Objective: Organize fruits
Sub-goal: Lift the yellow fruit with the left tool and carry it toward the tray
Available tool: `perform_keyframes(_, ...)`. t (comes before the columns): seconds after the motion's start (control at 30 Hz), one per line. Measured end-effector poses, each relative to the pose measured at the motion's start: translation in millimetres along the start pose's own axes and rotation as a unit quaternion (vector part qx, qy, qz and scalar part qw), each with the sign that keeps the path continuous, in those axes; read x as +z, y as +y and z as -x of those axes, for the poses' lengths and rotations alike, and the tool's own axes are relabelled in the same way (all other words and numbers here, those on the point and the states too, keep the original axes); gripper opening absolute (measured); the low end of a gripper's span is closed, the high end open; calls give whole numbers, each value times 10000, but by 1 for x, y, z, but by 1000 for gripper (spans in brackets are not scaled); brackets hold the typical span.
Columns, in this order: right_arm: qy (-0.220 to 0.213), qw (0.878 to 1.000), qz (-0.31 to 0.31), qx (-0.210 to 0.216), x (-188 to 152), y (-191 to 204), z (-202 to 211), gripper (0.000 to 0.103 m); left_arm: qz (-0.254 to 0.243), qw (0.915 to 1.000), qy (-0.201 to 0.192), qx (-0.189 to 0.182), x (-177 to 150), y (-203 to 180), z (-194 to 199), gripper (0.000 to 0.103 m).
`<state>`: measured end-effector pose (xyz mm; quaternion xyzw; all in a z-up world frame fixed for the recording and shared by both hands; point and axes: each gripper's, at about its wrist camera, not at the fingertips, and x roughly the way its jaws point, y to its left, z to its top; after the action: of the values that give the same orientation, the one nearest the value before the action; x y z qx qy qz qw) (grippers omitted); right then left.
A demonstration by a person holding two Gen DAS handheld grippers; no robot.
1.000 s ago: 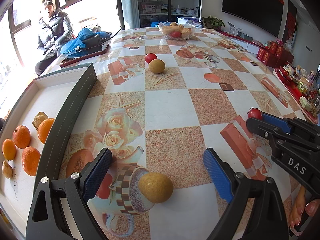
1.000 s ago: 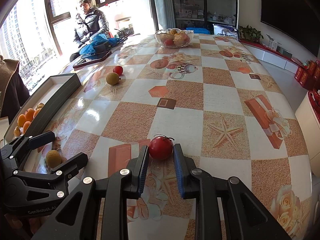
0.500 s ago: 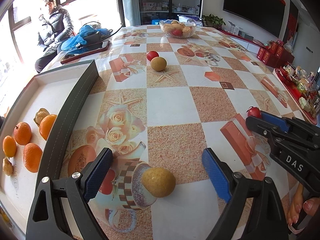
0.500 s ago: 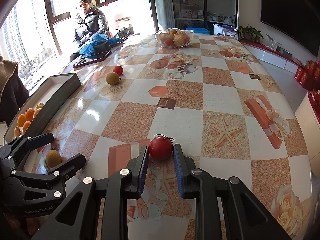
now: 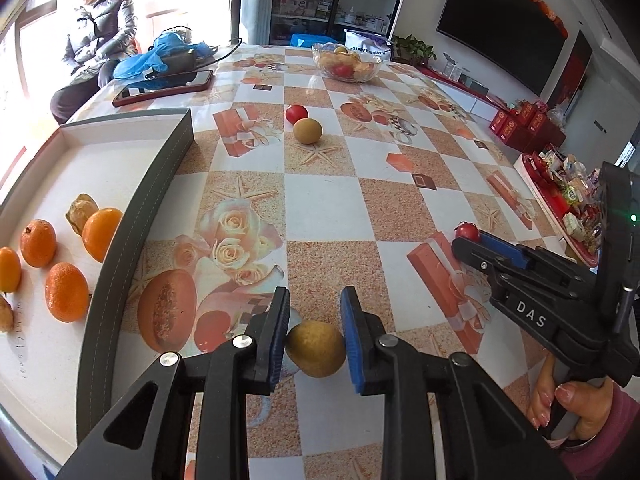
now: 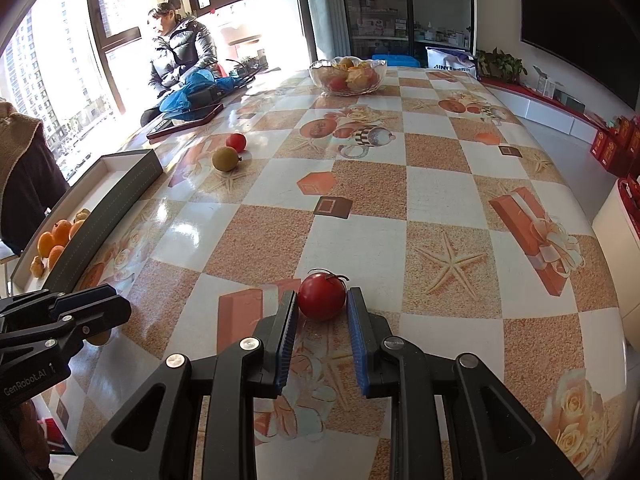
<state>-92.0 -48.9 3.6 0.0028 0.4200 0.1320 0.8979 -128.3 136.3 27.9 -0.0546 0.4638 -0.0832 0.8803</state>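
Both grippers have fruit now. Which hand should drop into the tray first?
Left, probably. The left gripper is shut on the yellow-brown fruit right beside the tray holding the oranges. The right gripper pinches the red fruit farther from it.

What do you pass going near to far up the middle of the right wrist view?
Right gripper → red tomato → brown square on the tablecloth → glass fruit bowl.
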Motion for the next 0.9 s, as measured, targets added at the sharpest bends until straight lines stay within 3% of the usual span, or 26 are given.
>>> perform_keyframes(0.53, 161, 9999, 29, -39, 2, 2, 1, 26, 31, 9995, -291, 72, 18, 13, 53, 29)
perform_keyframes(0.9, 368, 9981, -223, 432, 14, 15, 19, 26, 262, 9982, -499, 191, 39, 46, 84, 29)
